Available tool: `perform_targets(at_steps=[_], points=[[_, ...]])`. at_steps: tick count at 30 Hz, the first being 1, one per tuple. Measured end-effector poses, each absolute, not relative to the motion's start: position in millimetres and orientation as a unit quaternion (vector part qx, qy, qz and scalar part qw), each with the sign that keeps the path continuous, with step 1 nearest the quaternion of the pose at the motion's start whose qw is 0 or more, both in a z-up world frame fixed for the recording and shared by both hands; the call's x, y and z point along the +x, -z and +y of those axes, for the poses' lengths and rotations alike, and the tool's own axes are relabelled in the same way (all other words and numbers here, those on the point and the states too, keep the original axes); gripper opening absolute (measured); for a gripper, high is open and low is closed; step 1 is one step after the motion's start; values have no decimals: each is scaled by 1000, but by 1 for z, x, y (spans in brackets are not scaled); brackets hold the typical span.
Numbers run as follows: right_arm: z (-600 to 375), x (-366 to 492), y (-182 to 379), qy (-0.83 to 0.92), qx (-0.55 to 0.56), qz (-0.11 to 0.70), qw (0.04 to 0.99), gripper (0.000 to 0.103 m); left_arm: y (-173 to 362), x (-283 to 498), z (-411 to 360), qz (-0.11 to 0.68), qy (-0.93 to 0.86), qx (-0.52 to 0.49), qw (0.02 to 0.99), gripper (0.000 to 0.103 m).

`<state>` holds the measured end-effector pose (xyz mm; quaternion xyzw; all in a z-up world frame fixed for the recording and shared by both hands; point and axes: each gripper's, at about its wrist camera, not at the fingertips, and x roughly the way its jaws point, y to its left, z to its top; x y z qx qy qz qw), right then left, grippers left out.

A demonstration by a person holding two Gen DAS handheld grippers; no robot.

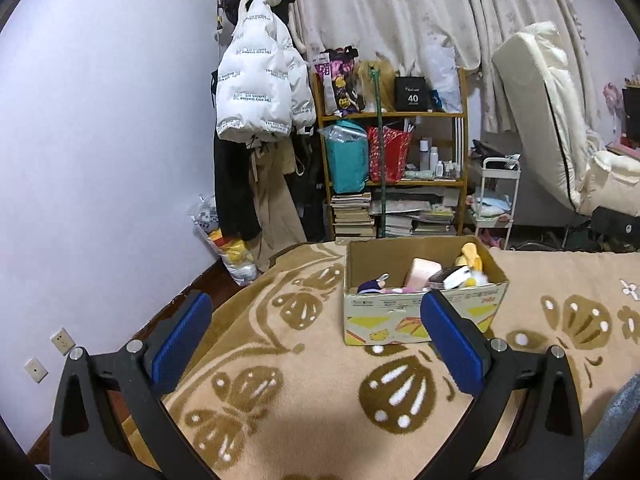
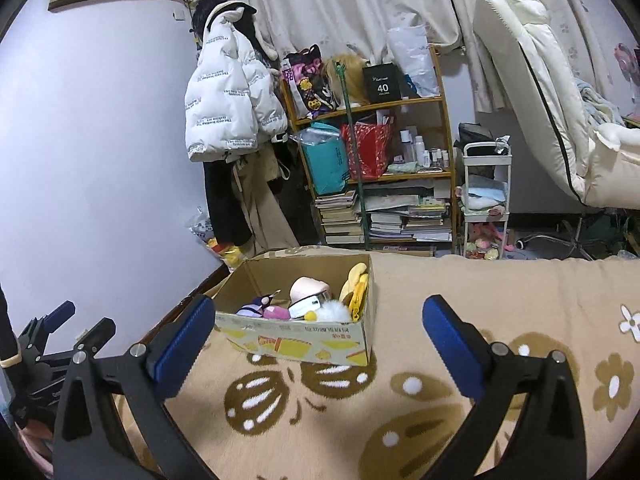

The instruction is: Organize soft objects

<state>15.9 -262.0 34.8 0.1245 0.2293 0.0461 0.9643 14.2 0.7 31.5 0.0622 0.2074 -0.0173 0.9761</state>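
A cardboard box [image 1: 416, 320] [image 2: 296, 340] stands on a tan patterned blanket [image 1: 304, 384] [image 2: 320, 400]. Inside it lie several soft toys: a pink plush [image 2: 306, 288], a yellow plush [image 2: 356, 292] [image 1: 472, 256], a purple one [image 2: 256, 308] and a white fluffy one [image 2: 334, 312]. My left gripper [image 1: 316, 312] is open and empty, held above the blanket short of the box. Its right finger overlaps the box's near right corner in the left wrist view. My right gripper [image 2: 318, 316] is open wide with nothing between its pads, also short of the box. The left gripper [image 2: 44, 336] shows at the far left of the right wrist view.
Beyond the bed stand a wooden shelf [image 1: 392, 114] [image 2: 400, 176] of bags, bottles and stacked books, a white puffer jacket [image 1: 260, 80] hanging on the wall, a small white cart [image 2: 486, 200] and a cream chair [image 2: 560, 120]. A plastic bag of toys [image 1: 228, 240] sits on the floor.
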Motion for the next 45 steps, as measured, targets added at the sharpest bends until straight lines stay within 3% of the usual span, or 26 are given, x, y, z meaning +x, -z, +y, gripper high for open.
perform_targets(at_steps=[17, 45], points=[[-256, -43, -35, -30, 84, 154, 984, 103, -17, -7, 13, 210, 31, 34, 977, 103], [-256, -33, -12, -20, 78, 180, 980, 103, -1, -1, -8, 226, 47, 69, 970, 103]])
